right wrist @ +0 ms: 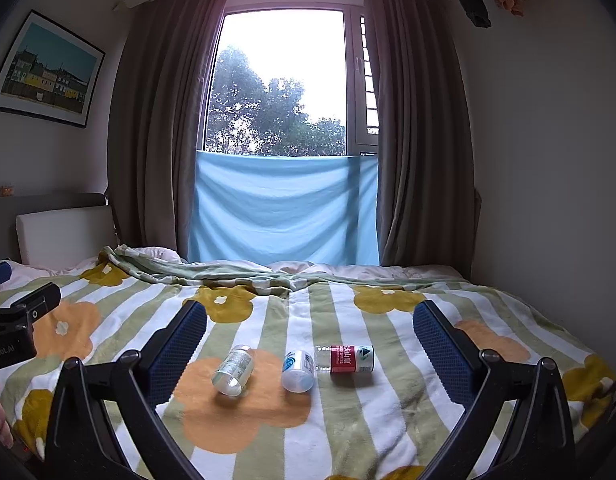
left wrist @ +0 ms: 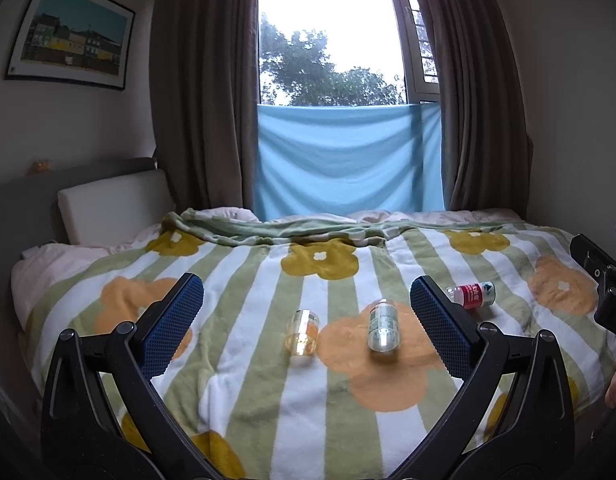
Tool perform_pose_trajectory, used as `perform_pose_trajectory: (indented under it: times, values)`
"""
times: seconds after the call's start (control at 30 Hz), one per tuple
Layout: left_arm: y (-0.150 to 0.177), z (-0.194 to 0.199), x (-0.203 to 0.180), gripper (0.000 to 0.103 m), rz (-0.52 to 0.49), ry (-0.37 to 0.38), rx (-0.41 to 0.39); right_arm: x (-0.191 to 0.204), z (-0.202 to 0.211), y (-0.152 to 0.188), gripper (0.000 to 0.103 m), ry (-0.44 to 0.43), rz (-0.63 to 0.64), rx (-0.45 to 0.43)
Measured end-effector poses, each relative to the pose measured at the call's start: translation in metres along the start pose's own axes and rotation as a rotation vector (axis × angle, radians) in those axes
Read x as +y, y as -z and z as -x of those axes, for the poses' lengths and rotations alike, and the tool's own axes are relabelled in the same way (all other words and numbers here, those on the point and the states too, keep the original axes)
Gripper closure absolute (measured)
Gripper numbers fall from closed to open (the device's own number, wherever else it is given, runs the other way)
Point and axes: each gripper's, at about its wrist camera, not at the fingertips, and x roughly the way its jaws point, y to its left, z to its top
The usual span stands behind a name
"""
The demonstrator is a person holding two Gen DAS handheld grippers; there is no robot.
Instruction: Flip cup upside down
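Note:
A small clear cup with a yellowish tint rests on the striped flower blanket; whether it stands upright or lies down I cannot tell. My left gripper is open and empty, held above the blanket, and the cup shows between its blue fingers, a little ahead. My right gripper is also open and empty. The cup does not show in the right wrist view. Part of the right gripper's black body shows at the right edge of the left wrist view.
Three small bottles lie on the blanket: one with a green label, one with a blue label, one with a red label. A folded blanket ridge, a headboard cushion and curtains bound the bed.

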Motion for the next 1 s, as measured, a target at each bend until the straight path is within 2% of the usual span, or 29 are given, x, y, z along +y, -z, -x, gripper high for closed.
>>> perform_pose_trajectory:
  times: [1.0]
  values:
    - [-0.0013, -0.0011, 0.0013, 0.0, 0.006, 0.002, 0.0, -0.004, -0.0022, 0.0026, 0.0, 0.002, -0.002, 0.0]
